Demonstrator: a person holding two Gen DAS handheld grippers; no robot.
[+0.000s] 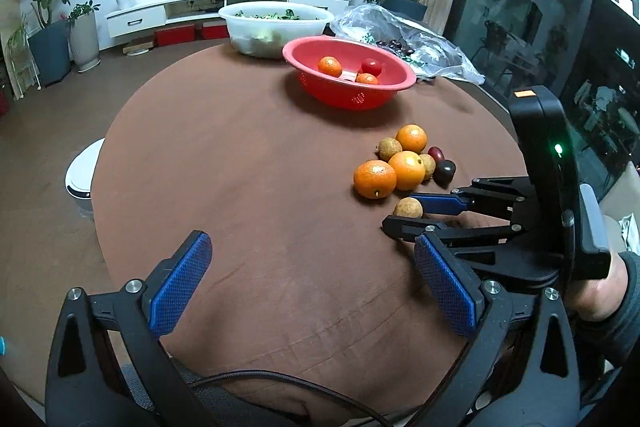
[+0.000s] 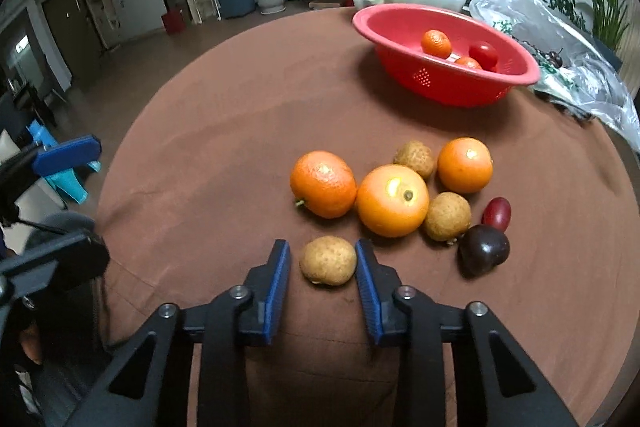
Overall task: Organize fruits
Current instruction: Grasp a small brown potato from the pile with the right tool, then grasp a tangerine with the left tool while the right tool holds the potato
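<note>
My right gripper [image 2: 322,246] points down at the brown tablecloth, and a small tan round fruit [image 2: 328,260] lies between its blue pads. The right-hand pad touches the fruit; a thin strip of cloth shows between it and the left-hand pad. Just beyond lie three oranges [image 2: 392,200], two more tan fruits [image 2: 447,215], a dark plum [image 2: 484,249] and a small red fruit [image 2: 497,213]. The red colander [image 2: 404,17] further back holds two tangerines and a tomato. My left gripper [image 1: 312,243] hovers wide open over bare cloth, left of the pile [image 1: 406,169].
A white tub of greens [image 1: 276,17] and a crumpled clear plastic bag [image 1: 412,35] with dark fruit sit behind the colander. The round table's edge [image 1: 120,131] curves away on the left. A person's hand [image 1: 600,291] grips the right tool.
</note>
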